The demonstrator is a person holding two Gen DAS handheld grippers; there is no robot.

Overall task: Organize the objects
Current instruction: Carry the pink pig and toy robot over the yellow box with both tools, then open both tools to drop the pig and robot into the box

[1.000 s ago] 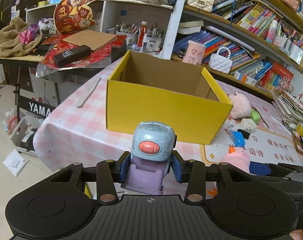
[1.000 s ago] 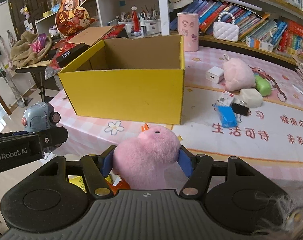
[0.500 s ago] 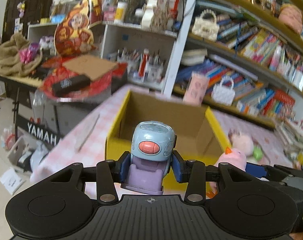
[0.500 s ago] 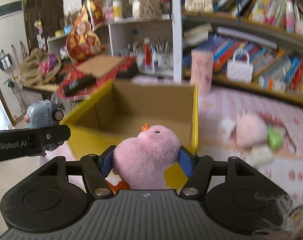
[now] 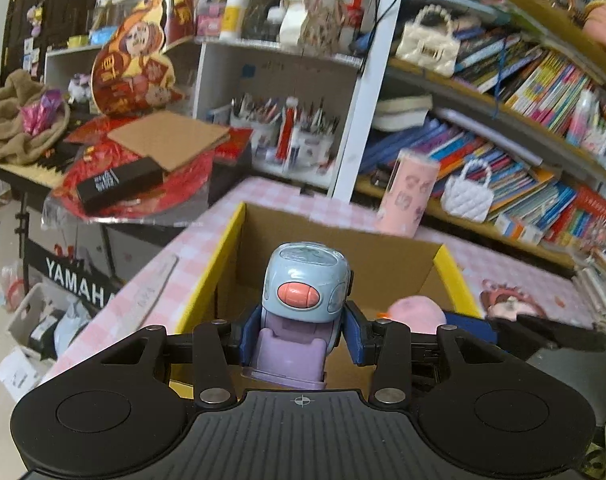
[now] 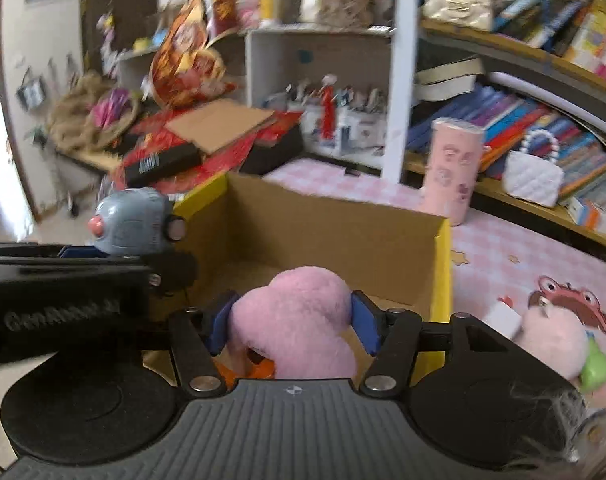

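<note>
The left gripper [image 5: 301, 334] is clamped on a toy robot [image 5: 303, 304], its blue pads [image 5: 250, 334] pressed against the lilac body while the pale blue head with a coral oval sticks up above the jaws. The right gripper [image 6: 291, 330] squeezes a pink plush [image 6: 299, 320] between its own blue pads [image 6: 365, 326], an orange bit showing under the plush near the left finger. Both loads hang over the open top of a yellow box [image 5: 207, 300], whose brown cardboard inside lies just ahead of and below each pair of jaws. In the left wrist view the plush [image 5: 417, 312] sits to the right of the jaws, over the box's right part; in the right wrist view the toy robot [image 6: 133, 226] and the black left gripper [image 6: 103, 258] sit to the left, over the box's [image 6: 443, 264] left wall. Right of the right jaws, outside the box on the pink checked cloth [image 6: 499, 256], lies a second pink plush [image 6: 551, 340] with a green piece touching it. Past the box's far wall stands a pink tumbler [image 6: 451, 170], and beyond it a white quilted bag [image 6: 533, 174] on a low shelf of books [image 5: 543, 80]. Far to the left of the jaws, a cardboard sheet [image 5: 169, 138] rests on red packaging beside a black carton [image 5: 119, 184], with pen pots [image 5: 287, 136] in a white cubby behind.
</note>
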